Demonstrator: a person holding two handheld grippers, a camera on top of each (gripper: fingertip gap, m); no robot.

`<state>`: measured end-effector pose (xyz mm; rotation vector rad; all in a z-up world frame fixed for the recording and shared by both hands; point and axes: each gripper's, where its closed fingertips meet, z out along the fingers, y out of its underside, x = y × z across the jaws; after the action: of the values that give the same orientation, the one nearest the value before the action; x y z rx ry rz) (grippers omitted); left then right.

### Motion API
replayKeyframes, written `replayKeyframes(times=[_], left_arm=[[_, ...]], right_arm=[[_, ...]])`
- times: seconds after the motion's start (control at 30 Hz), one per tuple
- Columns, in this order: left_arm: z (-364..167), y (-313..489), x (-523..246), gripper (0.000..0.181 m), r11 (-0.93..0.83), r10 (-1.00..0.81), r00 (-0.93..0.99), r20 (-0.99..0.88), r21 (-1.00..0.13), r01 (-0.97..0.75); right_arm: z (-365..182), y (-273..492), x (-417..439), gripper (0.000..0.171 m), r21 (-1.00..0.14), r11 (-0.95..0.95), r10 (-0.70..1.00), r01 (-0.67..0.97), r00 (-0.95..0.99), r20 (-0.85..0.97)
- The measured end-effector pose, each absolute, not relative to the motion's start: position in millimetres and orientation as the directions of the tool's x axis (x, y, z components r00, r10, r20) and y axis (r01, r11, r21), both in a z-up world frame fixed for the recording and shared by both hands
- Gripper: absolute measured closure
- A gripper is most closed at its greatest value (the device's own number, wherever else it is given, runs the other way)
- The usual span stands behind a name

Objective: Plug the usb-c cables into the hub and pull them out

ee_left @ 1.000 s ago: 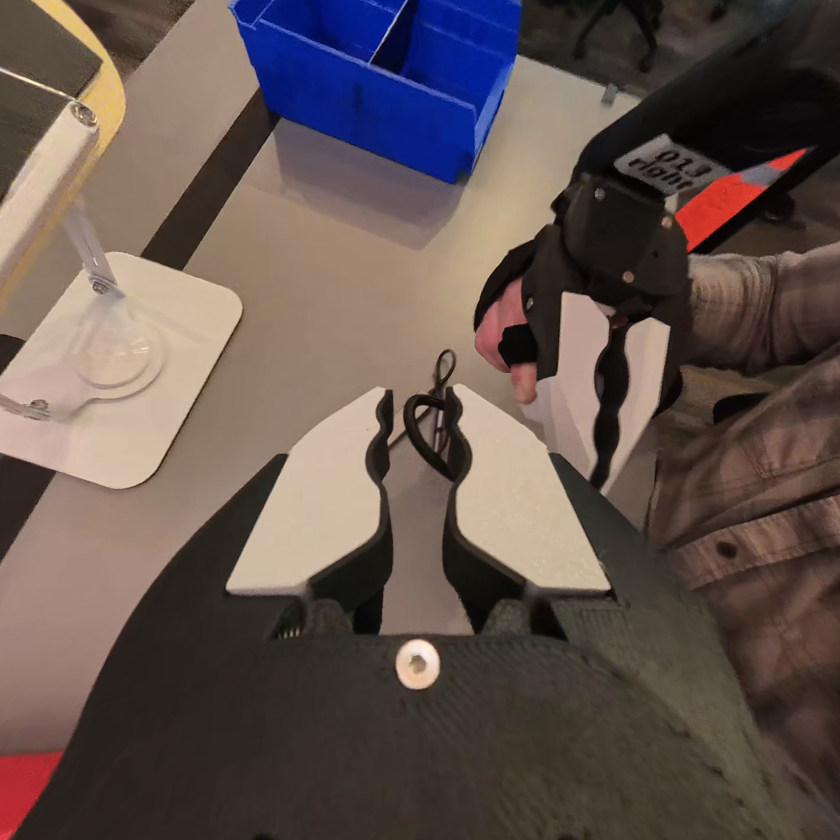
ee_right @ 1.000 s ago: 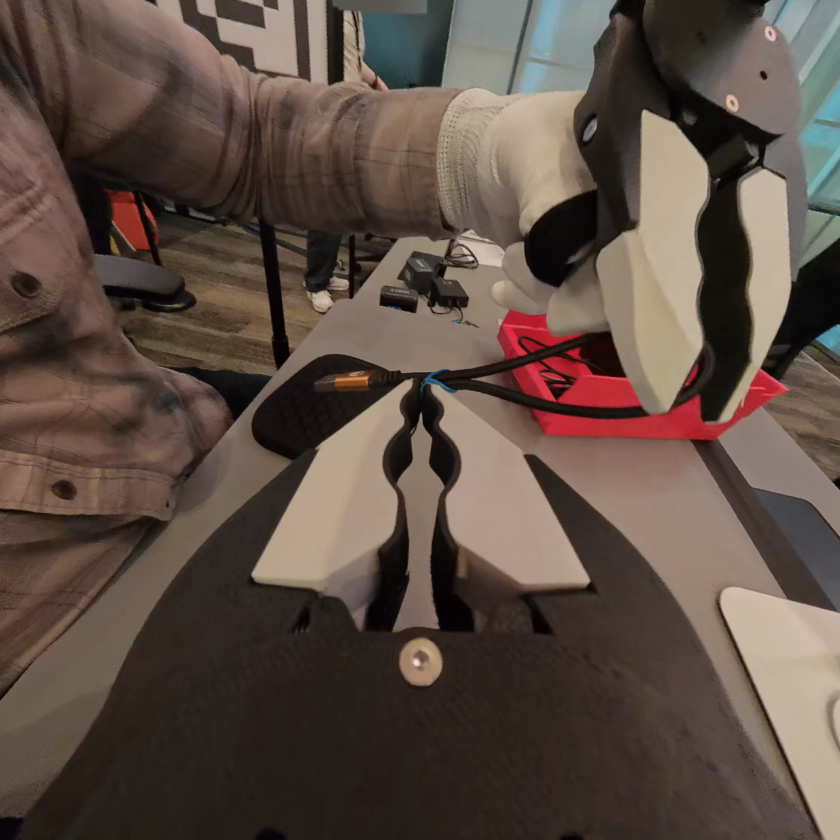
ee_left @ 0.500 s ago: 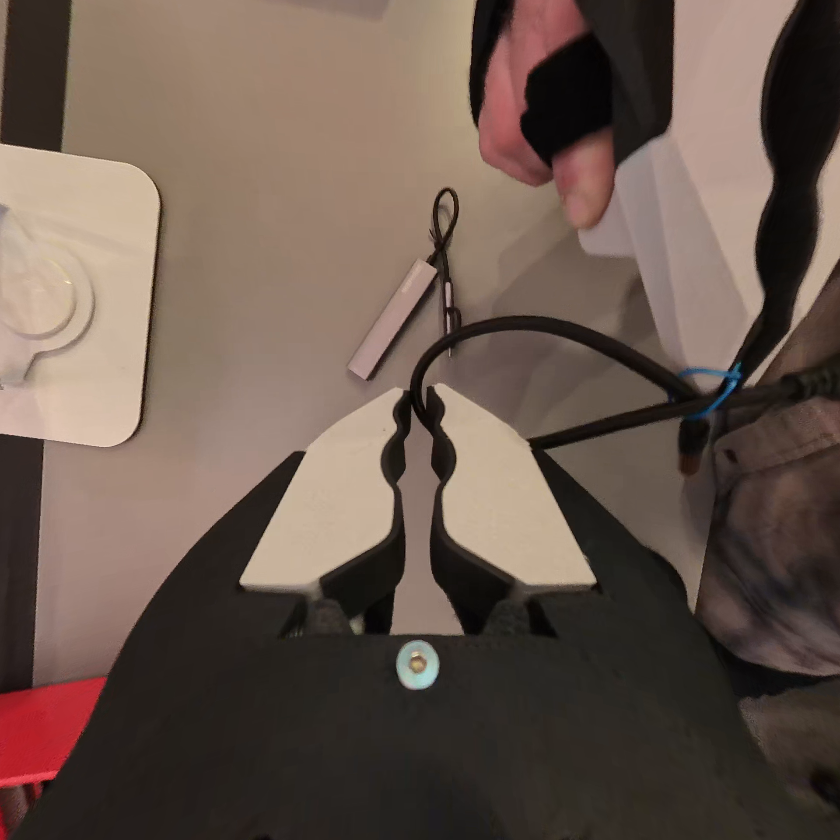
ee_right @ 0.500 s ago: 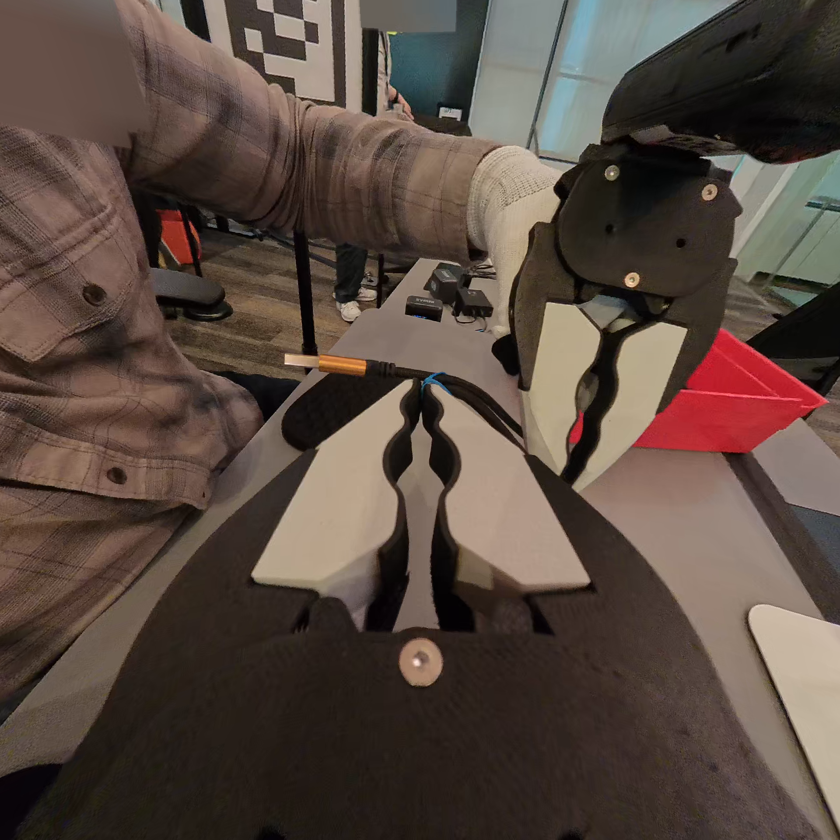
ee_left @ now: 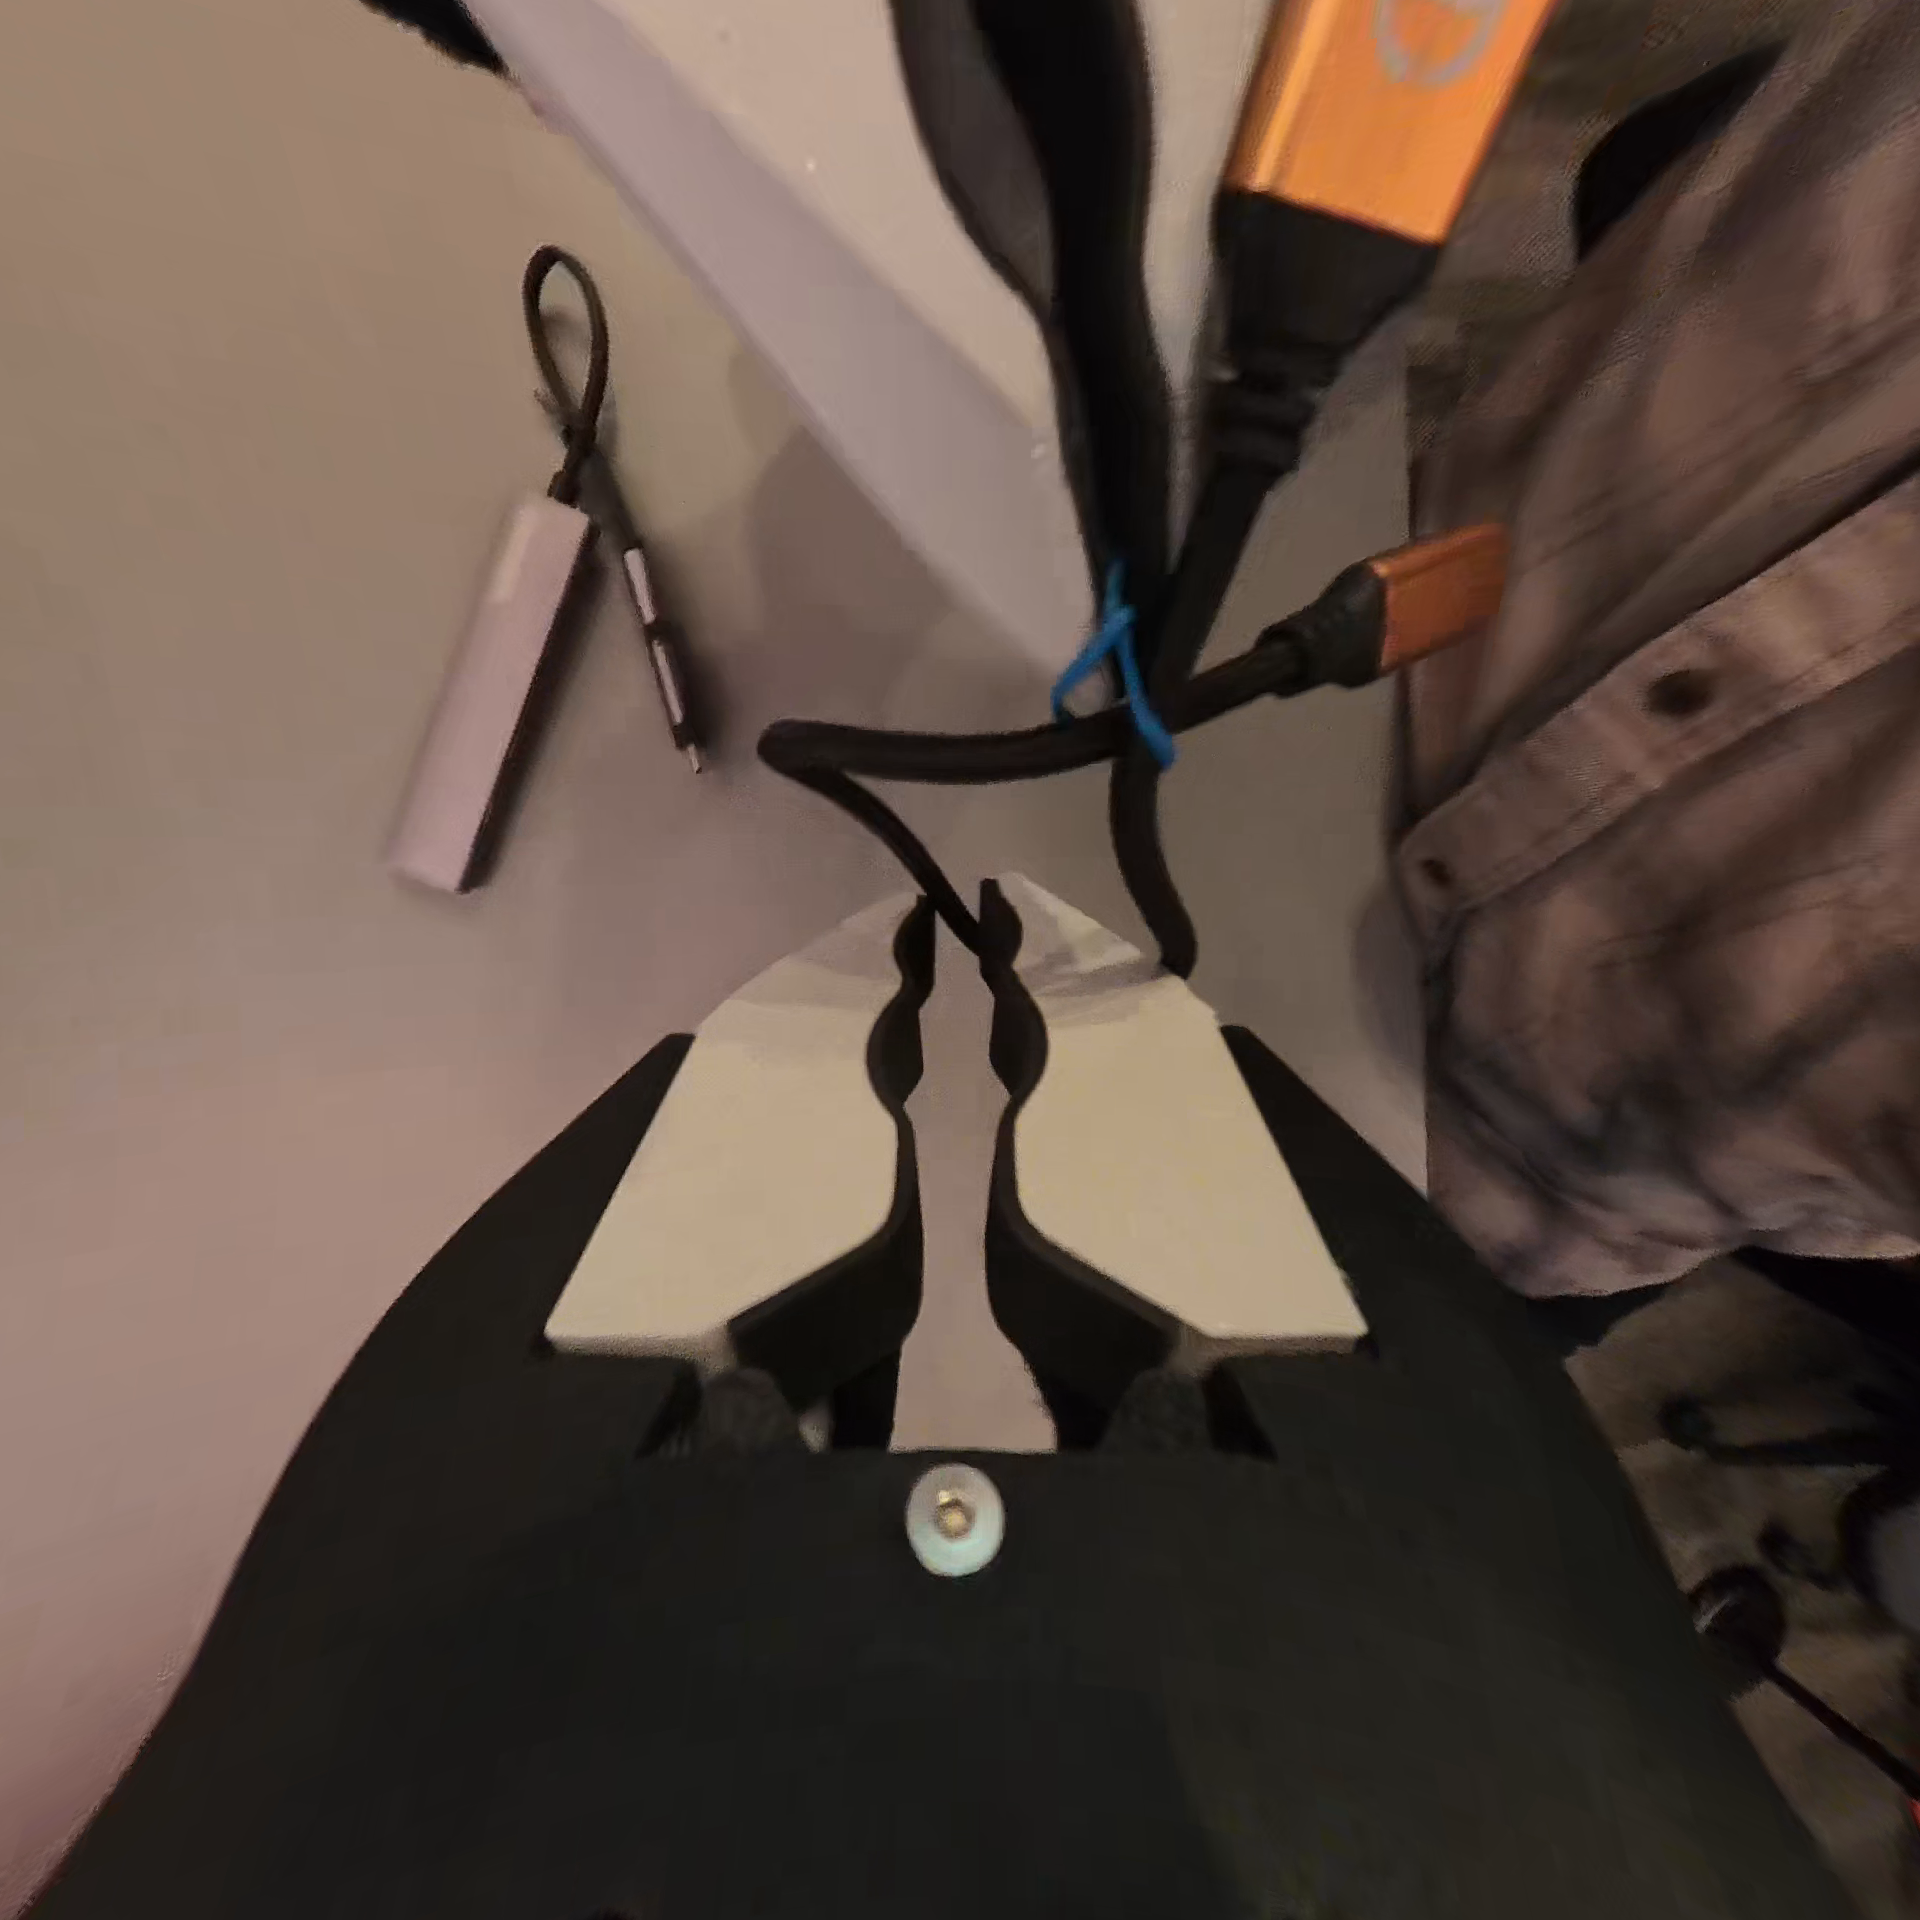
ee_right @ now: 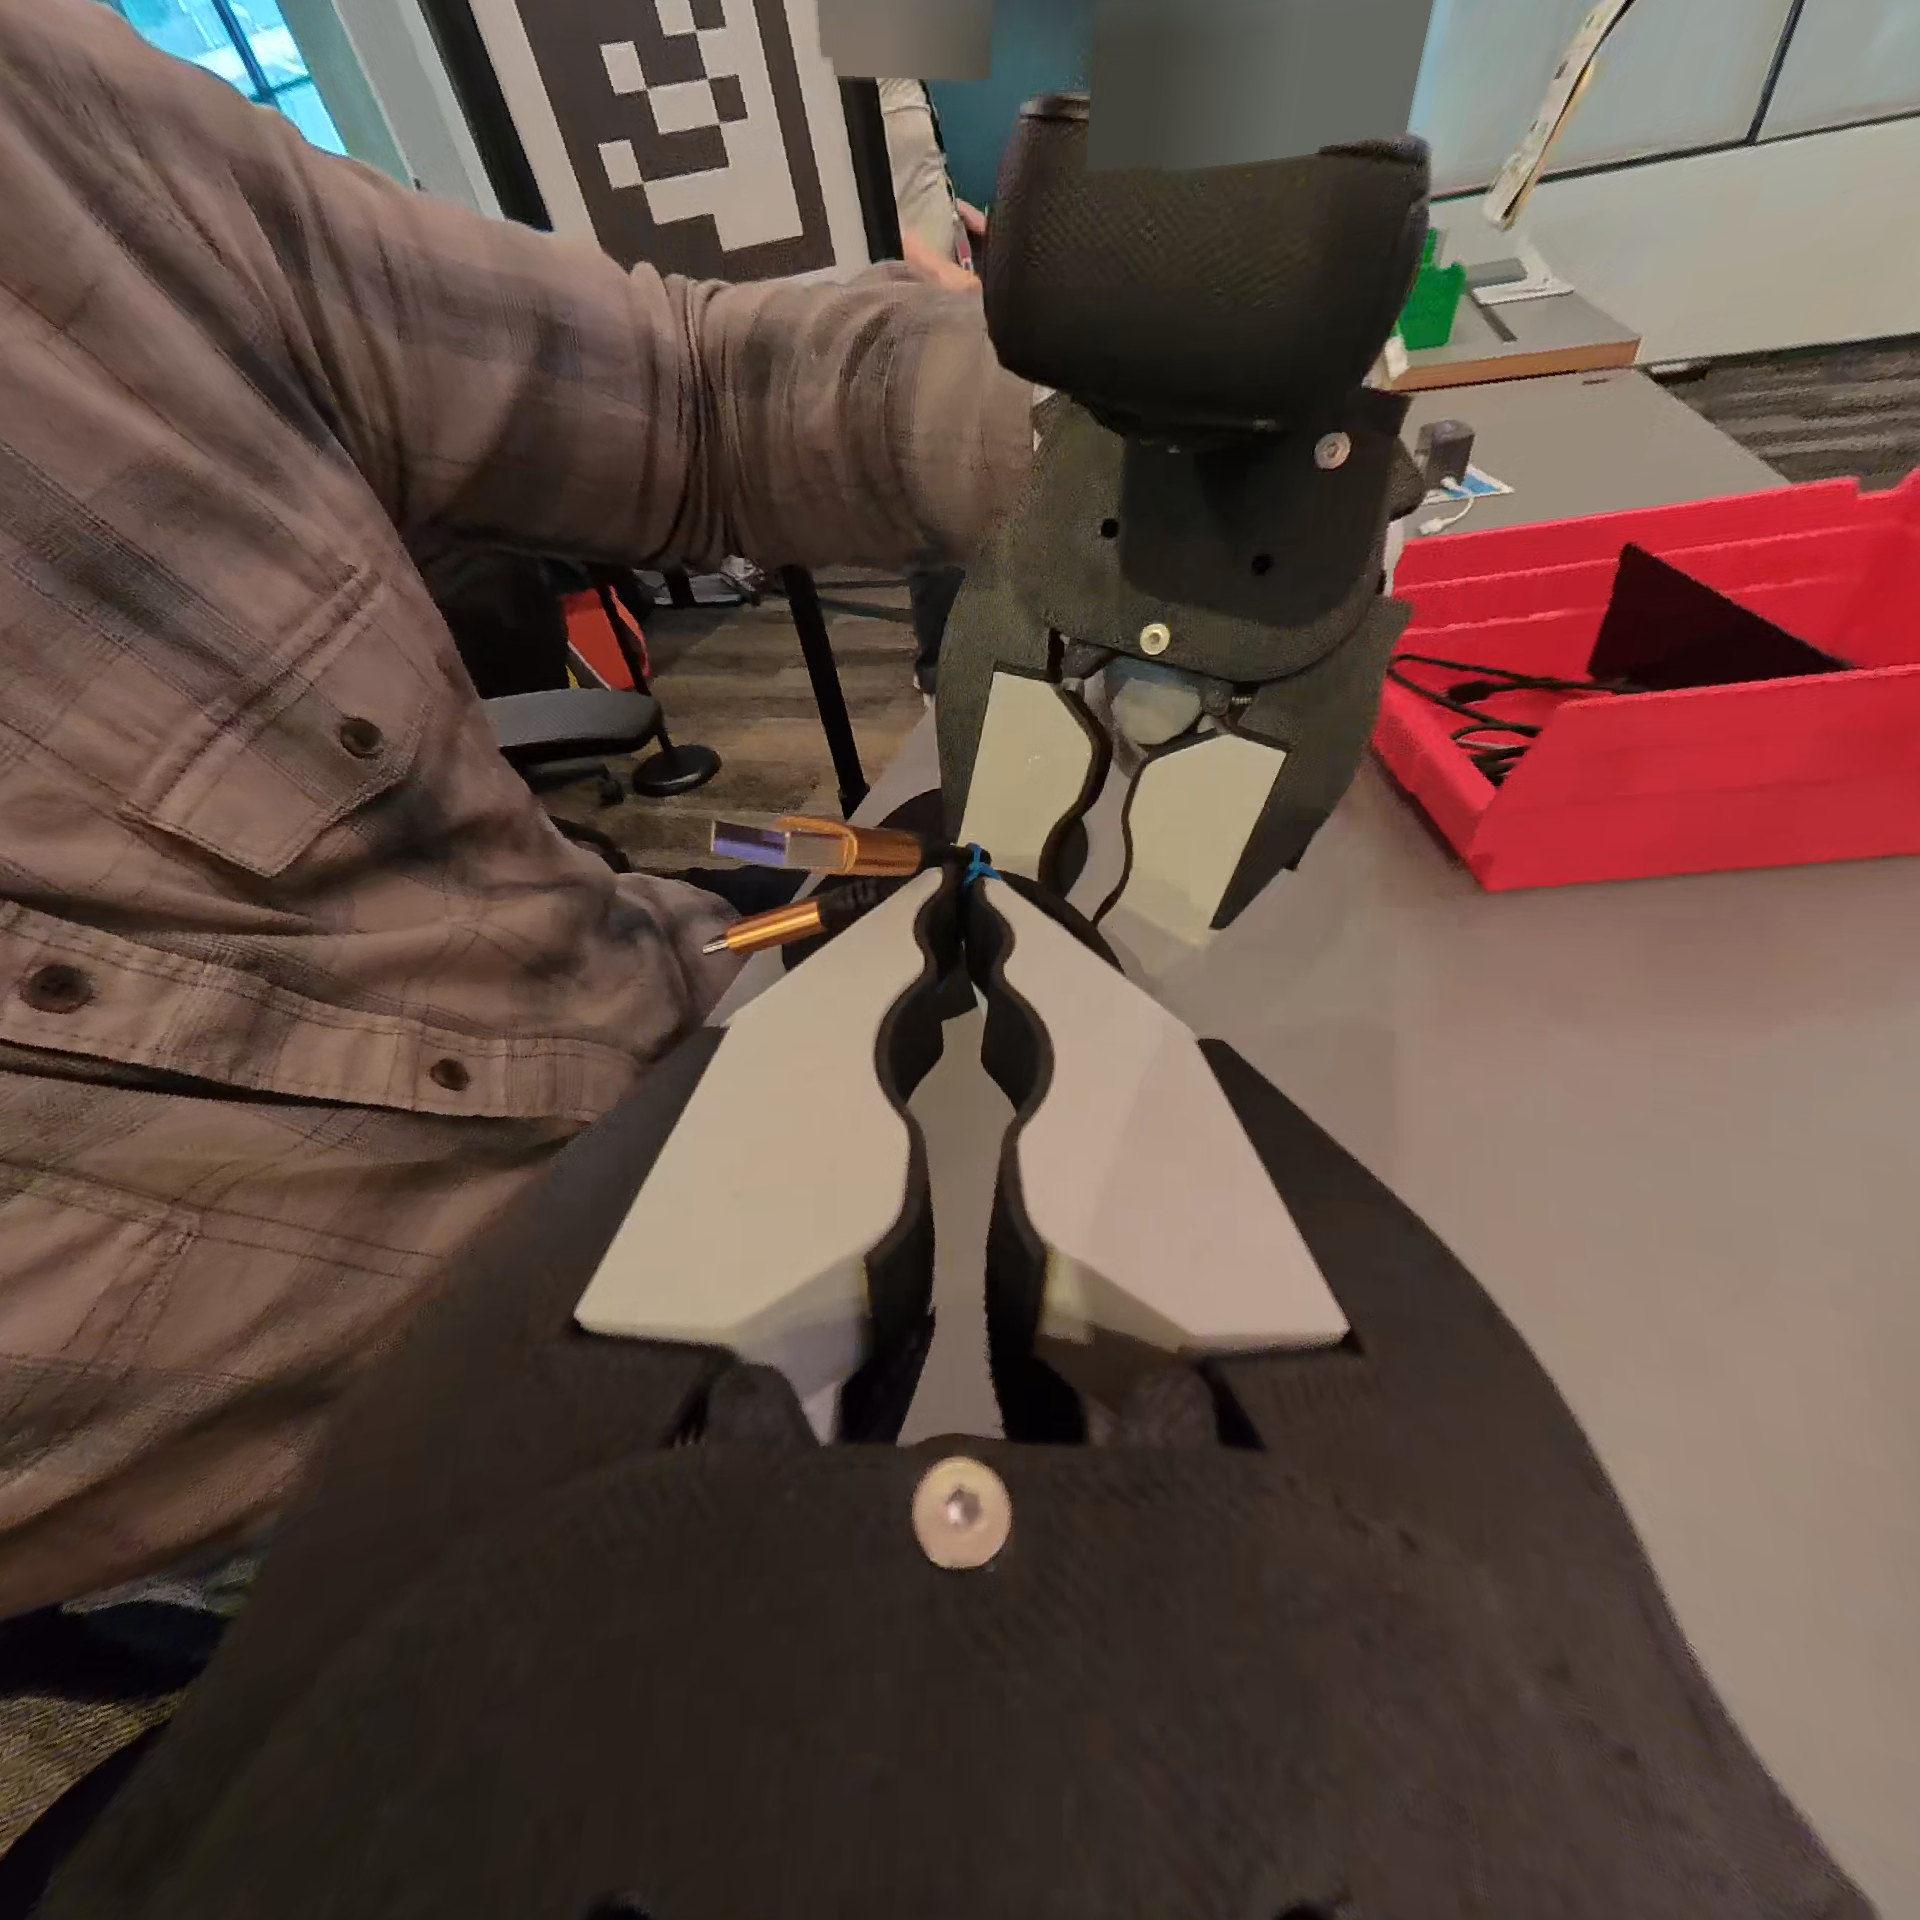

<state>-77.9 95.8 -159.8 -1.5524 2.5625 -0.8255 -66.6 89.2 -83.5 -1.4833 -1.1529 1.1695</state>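
- Two tongs share one black braided cable (ee_left: 935, 753): the left tongs (ee_left: 954, 902) are clamped on a thin run of it at their very tips, and the right tongs (ee_right: 961, 896) are closed on the bundle right where a blue tie (ee_right: 975, 864) binds it.
- Both copper-sleeved plugs stick out past the right tongs toward the person's plaid shirt (ee_right: 260, 727): a wide plug (ee_right: 810, 844) above and the slim usb-c plug (ee_right: 774, 928) just below it, both pointing away from the hub.
- On the grey desk (ee_left: 208, 520), the hub (ee_left: 488, 696) lies flat, forward and to the left of the left tongs, well apart from either plug.
- Its long axis runs roughly away from the left tongs, leaning slightly right, with its short tail cord (ee_left: 566, 343) looped at the far end.
- By this reading the left tongs are nearer the hub, while the right tongs control the plug, so the slim plug would need turning round toward the hub; which hub face carries the port cannot be told.
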Motion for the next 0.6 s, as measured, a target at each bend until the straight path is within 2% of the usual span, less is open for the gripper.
replayKeyframes(times=[0.2,0.3,0.43,0.6], left_arm=[[-156,76,-68,0.173,0.16,-0.797,-0.476,0.372,-0.63,-0.76],[-160,78,-66,0.172,0.101,-0.807,-0.451,0.382,-0.663,-0.742],[-154,100,-60,0.169,0.11,-0.881,-0.416,0.226,-0.757,-0.645],[-141,108,-60,0.158,0.193,-0.904,-0.42,0.081,-0.8,-0.569]], right_arm=[[-86,96,-63,0.171,-0.969,-0.24,0.965,0.058,0.124,-0.231],[-87,93,-64,0.171,-0.968,-0.246,0.965,0.052,0.108,-0.24],[-80,91,-62,0.171,-0.959,-0.283,0.956,-0.007,0.074,-0.282],[-80,89,-62,0.171,-0.947,-0.318,0.946,-0.046,0.042,-0.32]])
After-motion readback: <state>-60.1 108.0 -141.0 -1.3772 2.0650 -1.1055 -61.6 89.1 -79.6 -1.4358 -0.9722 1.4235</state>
